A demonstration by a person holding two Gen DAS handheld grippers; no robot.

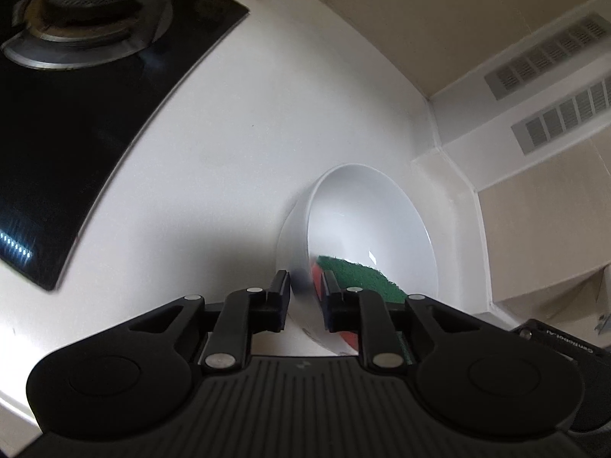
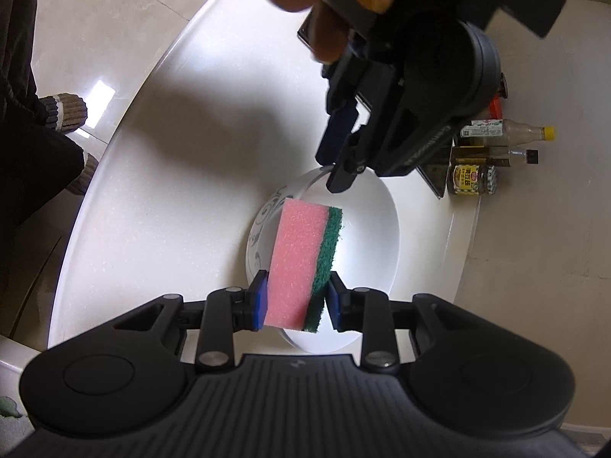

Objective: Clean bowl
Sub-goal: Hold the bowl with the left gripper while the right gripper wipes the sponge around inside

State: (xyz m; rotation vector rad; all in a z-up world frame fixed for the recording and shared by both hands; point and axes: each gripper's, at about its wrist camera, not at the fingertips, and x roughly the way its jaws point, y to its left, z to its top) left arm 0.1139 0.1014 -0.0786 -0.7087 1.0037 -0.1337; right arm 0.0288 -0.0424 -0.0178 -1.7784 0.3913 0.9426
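Note:
A white bowl [image 1: 362, 225] with a dark pattern on its outside stands tilted on the white counter; it also shows in the right wrist view [image 2: 366, 236]. My left gripper [image 1: 305, 297] is shut on the bowl's rim, one finger inside and one outside; it also shows from above in the right wrist view [image 2: 336, 168]. My right gripper [image 2: 296, 301] is shut on a pink sponge with a green scouring side [image 2: 301, 259]. The sponge reaches into the bowl, green side toward the inner wall, and shows in the left wrist view [image 1: 359, 274].
A black gas hob [image 1: 88, 87] lies to the left on the white counter [image 1: 229, 122]. Sauce bottles and a jar [image 2: 473, 179] stand against the wall beyond the bowl. The counter edge [image 2: 114, 160] drops to the tiled floor, where the person's feet stand.

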